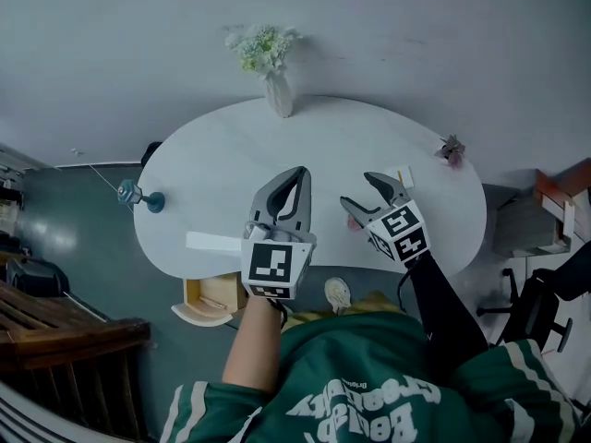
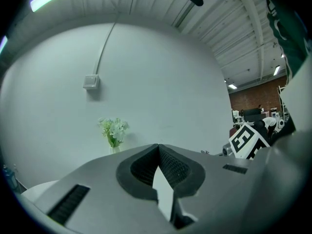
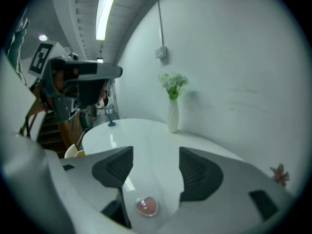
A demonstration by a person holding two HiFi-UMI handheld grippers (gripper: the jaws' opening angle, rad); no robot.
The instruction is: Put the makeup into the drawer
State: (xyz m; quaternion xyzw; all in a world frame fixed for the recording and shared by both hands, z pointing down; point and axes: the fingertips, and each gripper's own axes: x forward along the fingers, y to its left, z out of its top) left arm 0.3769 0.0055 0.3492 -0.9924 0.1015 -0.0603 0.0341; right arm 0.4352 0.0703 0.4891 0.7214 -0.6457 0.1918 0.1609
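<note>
Right gripper (image 3: 156, 169) is held open above the pink heart makeup (image 3: 146, 206) (low centre, on table (image 3: 146, 135)); jaws should be lowered astride it, then closed squarely; left gripper (image 2: 158, 147) is shut, empty; drawer (image 1: 207, 301) is open, lower left.

The vase (image 1: 278, 95) stood at the table's (image 1: 212, 155) far edge; the makeup (image 3: 147, 206) lay on it near my side; the drawer (image 1: 211, 300) stuck out below its near-left edge.

Head view: overhead, steeply down on whole table (image 1: 212, 169). Left gripper view: low, near level, facing wall (image 2: 161, 82). Right gripper view: tilted down, close over tabletop. All three share vase (image 1: 279, 95); head and right also drawer (image 1: 208, 301).
</note>
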